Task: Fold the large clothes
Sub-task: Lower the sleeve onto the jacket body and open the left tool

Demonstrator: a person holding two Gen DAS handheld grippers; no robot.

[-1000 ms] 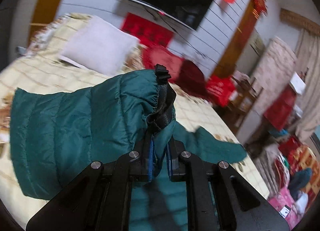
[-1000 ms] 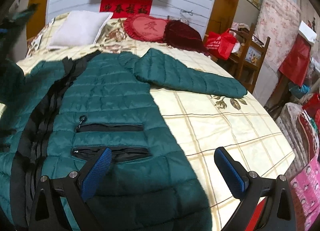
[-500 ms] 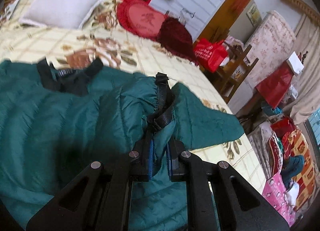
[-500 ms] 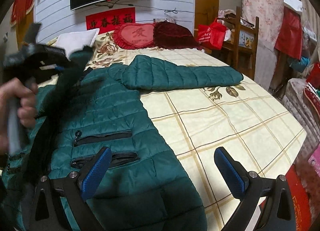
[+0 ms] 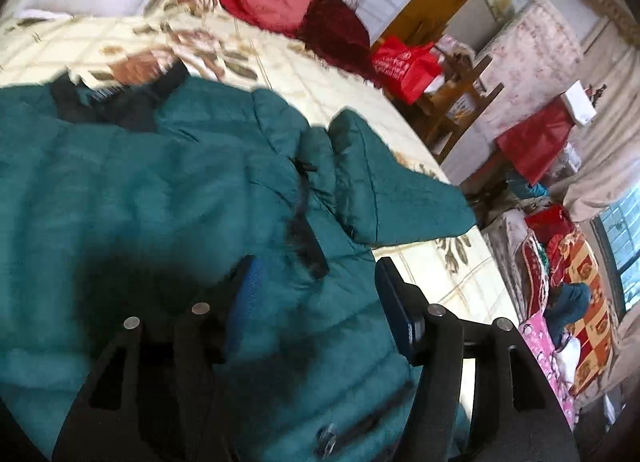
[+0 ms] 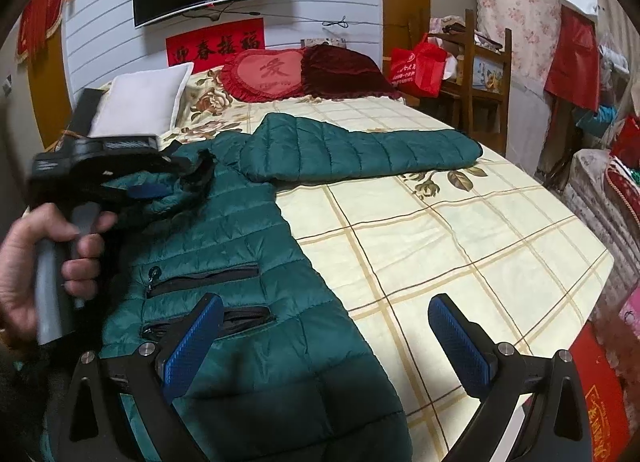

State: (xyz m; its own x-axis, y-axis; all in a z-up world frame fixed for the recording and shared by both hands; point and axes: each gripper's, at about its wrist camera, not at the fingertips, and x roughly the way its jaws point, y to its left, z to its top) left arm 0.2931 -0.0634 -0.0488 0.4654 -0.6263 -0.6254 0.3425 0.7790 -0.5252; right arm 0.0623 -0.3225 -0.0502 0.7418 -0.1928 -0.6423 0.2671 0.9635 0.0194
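Observation:
A teal quilted jacket [image 6: 240,246] lies front up on the bed, one sleeve [image 6: 360,149] stretched out to the right. The other sleeve is folded over the chest; its black-trimmed cuff [image 5: 304,217] rests on the jacket's body. My left gripper [image 5: 316,266] hovers just over that cuff with its jaws opening, and the pads do not press on the cloth. In the right wrist view a hand [image 6: 36,262] holds this left gripper [image 6: 160,181] above the jacket's upper part. My right gripper [image 6: 324,342] stands open over the jacket's hem with nothing between its pads.
The bed's cream checked cover [image 6: 440,242] shows to the right of the jacket. A white pillow [image 6: 140,105], a red heart cushion [image 6: 268,73] and a dark red cushion [image 6: 344,69] lie at the head. A wooden chair with a red bag [image 6: 416,61] stands beside the bed.
The left gripper came down and across with the sleeve cuff onto the jacket's body, then parted its jaws and let the cuff go. The right gripper stayed open and turned slightly.

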